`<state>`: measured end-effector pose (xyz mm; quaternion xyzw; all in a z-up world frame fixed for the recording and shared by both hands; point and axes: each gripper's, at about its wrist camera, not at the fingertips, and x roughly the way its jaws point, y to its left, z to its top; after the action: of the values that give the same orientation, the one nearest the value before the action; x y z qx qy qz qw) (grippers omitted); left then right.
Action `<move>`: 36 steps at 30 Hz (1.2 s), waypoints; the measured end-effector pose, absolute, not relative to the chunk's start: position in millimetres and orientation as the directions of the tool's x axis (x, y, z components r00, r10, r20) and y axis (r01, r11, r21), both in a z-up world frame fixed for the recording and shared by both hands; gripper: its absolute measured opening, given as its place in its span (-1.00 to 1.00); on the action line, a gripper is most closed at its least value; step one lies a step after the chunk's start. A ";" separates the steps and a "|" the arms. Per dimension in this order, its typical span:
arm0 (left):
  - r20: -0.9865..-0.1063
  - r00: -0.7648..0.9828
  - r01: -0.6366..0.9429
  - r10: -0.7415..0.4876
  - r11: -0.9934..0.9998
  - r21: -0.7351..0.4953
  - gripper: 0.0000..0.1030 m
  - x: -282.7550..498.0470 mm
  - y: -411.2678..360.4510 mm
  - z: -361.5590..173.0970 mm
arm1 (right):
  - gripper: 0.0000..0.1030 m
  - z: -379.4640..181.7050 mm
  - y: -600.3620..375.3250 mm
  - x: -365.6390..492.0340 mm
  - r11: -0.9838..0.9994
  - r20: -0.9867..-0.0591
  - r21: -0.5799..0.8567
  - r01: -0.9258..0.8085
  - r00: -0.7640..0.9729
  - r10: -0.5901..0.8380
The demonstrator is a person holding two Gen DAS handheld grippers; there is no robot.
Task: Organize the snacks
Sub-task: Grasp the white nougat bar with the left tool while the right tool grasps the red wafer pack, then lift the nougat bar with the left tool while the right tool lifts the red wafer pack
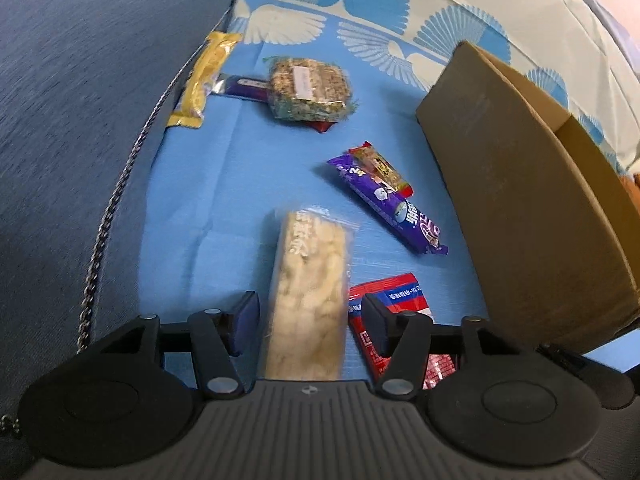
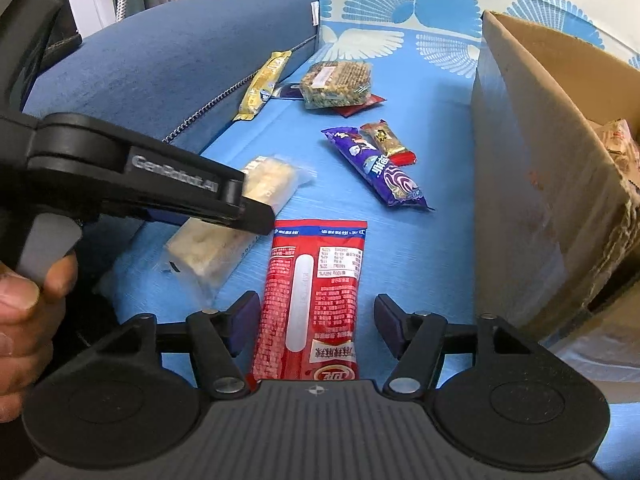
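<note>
- On the blue cloth point(image 1: 208, 208) spread over a sofa seat, the snacks lie scattered in loose groups.
- Left gripper point(image 1: 310, 314) hangs over a pale clear-wrapped rice bar point(image 1: 308, 288); its fingers point(image 1: 246, 320) stand apart on either side of the bar, not pressing it.
- Right gripper point(image 2: 316, 320) hangs over a red snack packet point(image 2: 316, 292), which lies lengthwise between its fingers point(image 2: 244, 318); they too stand apart and clear of the wrapper.
- From the right wrist view, the left gripper point(image 2: 256, 212) crosses in front of the rice bar point(image 2: 212, 252) and hides its middle; a hand point(image 2: 24, 320) grips its handle at the left edge.
- Rice bar and red snack packet point(image 1: 394, 292) lie just beside each other.
- Further off lies a purple wafer pack point(image 2: 380, 172) with a small red-ended nut bar point(image 2: 386, 142) touching its far end.
- Beyond those, a square seed cake point(image 2: 336, 82) rests partly on a dark blue wrapper point(image 2: 289, 90) and a small red sachet point(image 2: 360, 106).
- A yellow bar point(image 2: 262, 86) lies against the sofa arm point(image 2: 160, 60) along the piped seam.
- An open cardboard box point(image 2: 532, 168) stands at the right, its tall side wall close to the purple pack; some wrapped goods show inside it.
- A patterned cushion point(image 2: 380, 4) with blue fan shapes backs the seat.
</note>
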<state>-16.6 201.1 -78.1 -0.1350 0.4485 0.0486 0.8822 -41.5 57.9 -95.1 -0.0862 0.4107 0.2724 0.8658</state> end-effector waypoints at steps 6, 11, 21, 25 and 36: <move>-0.805 0.593 -0.182 0.000 0.974 -0.135 0.17 -13.6 190.4 -80.8 | 0.02 -96.8 60.3 -42.9 0.825 -0.754 0.046 -0.563 0.522 0.398; -0.798 0.603 -0.181 -0.009 0.972 -0.148 -0.20 -15.7 192.8 -79.7 | -0.05 -94.7 57.1 -43.0 0.827 -0.744 0.044 -0.561 0.534 0.402; -0.767 0.641 -0.214 -0.011 0.958 -0.193 -0.21 -30.6 200.8 -66.4 | -0.06 -84.6 46.1 -44.1 0.850 -0.714 0.054 -0.524 0.574 0.400; -0.785 0.619 -0.220 -0.016 0.956 -0.193 -0.19 -27.5 202.2 -69.4 | -0.05 -88.1 45.2 -41.5 0.854 -0.728 0.059 -0.517 0.564 0.391; -0.807 0.590 -0.227 -0.033 0.952 -0.204 -0.15 -21.3 201.6 -77.9 | -0.02 -92.3 47.6 -38.5 0.857 -0.740 0.069 -0.510 0.550 0.388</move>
<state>-21.3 201.6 -77.9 -0.1443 0.4496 0.0550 0.8798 -38.5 47.6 -92.3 -0.0770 0.3991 0.2559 0.8771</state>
